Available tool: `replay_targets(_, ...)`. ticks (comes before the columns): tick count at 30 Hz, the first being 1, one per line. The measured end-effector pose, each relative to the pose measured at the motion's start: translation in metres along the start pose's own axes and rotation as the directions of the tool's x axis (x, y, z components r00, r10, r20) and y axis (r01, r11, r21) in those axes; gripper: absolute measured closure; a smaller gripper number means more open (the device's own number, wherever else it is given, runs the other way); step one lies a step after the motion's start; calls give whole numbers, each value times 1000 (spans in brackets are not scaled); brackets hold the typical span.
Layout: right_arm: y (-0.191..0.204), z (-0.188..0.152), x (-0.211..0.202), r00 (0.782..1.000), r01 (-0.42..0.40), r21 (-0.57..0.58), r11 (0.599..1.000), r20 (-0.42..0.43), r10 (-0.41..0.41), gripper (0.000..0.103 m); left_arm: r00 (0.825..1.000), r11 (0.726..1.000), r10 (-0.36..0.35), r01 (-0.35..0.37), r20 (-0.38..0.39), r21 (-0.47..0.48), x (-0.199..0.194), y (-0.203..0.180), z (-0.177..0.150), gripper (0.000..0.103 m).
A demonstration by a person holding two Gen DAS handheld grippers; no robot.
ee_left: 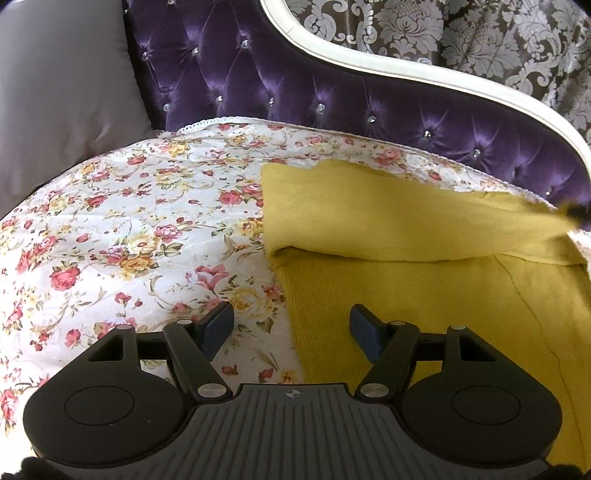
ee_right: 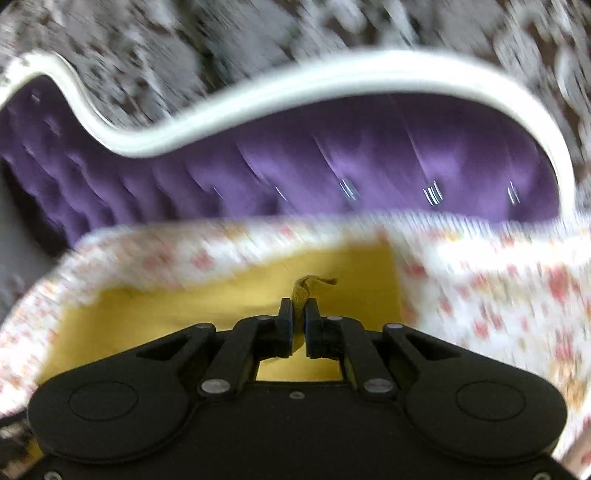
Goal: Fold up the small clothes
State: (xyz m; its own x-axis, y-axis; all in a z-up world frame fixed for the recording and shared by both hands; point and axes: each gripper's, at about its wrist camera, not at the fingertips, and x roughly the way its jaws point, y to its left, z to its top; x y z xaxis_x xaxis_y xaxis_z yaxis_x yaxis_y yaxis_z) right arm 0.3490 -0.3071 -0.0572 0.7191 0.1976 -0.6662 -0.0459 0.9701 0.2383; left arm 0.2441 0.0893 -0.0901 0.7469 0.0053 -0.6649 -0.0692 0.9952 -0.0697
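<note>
A mustard-yellow knit garment lies on the flowered bedspread, its far part lifted and doubled over toward the right. My left gripper hangs open just above the garment's left edge, nothing between its blue pads. At the right rim of the left wrist view a dark tip pulls a corner of the yellow cloth up. In the blurred right wrist view my right gripper is shut on a pinch of the yellow garment, and more yellow cloth spreads below it.
A tufted purple headboard with a cream frame curves behind the bed. A grey pillow leans at the far left. Damask wallpaper fills the background. The bedspread's left half lies flat.
</note>
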Motion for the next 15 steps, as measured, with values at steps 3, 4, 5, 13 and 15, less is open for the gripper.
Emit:
replay_targets(3, -15, -16, 16, 997, -23, 27, 999, -67, 25, 85, 1000, 1000, 6, -6, -2, 9, 1, -2, 0, 35)
replay_targets(4, -20, -18, 17, 998, -33, 45, 998, -56, 35, 81, 1000, 1000, 7, -7, -2, 11, 1, -2, 0, 35)
replay_targets(5, -22, -16, 17, 998, -41, 58, 997, -37, 44, 80, 1000, 1000, 9, -9, -2, 13, 1, -2, 0, 34)
replay_targets(13, -32, -10, 30, 997, -78, 80, 994, -6, 79, 55, 1000, 1000, 17, -17, -6, 24, 3, -4, -1, 34)
replay_targets(15, -32, -10, 35, 996, -90, 72, 993, -17, 91, 55, 1000, 999, 20, -20, -6, 27, 3, -4, -1, 34)
